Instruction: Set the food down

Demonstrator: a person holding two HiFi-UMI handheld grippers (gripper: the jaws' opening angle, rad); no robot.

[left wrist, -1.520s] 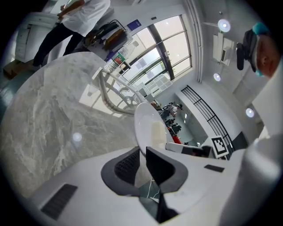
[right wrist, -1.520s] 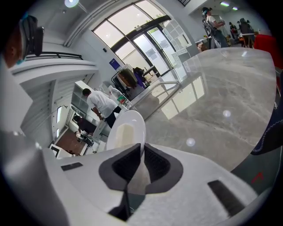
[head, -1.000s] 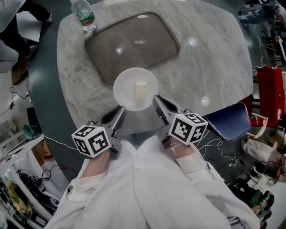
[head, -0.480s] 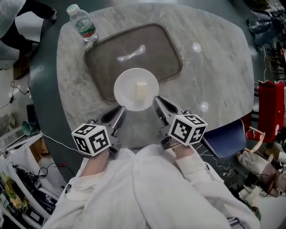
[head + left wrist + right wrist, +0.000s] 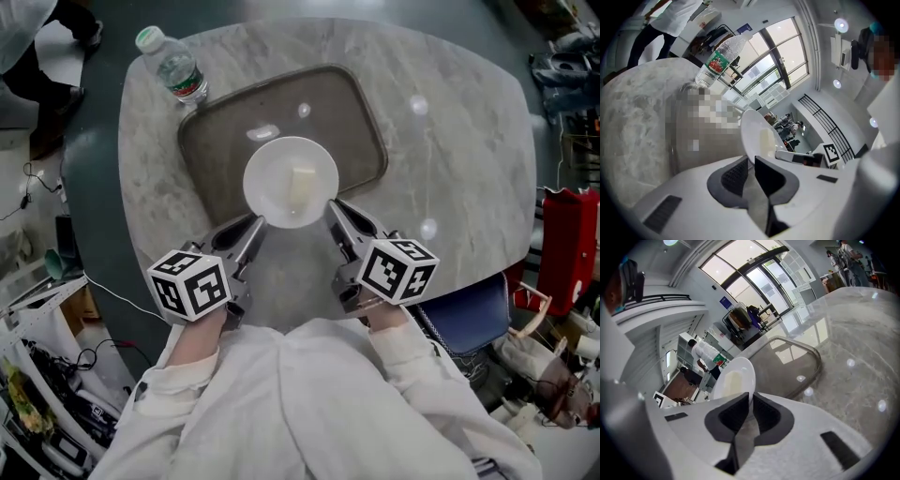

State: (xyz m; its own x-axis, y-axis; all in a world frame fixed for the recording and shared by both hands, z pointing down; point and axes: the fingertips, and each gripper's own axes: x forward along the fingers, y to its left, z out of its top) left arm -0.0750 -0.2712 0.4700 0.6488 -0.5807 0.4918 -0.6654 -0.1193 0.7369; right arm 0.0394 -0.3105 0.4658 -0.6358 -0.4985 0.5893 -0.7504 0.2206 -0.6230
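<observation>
Pale block of food (image 5: 302,187) sits on the white plate (image 5: 272,178), which is over the grey tray (image 5: 361,112) on the marble table (image 5: 459,141). The left gripper (image 5: 255,228) pinches the plate's near-left rim and the right gripper (image 5: 335,214) its near-right rim, jaws narrow on the edge.

White round plate (image 5: 270,178) level over grey tray (image 5: 361,117); pale rectangular food block (image 5: 302,190) lying at centre.

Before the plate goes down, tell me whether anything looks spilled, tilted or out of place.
Nothing stands out. The plate looks level between the left gripper and right gripper, its food unspilled, and the bottle stands upright.
</observation>
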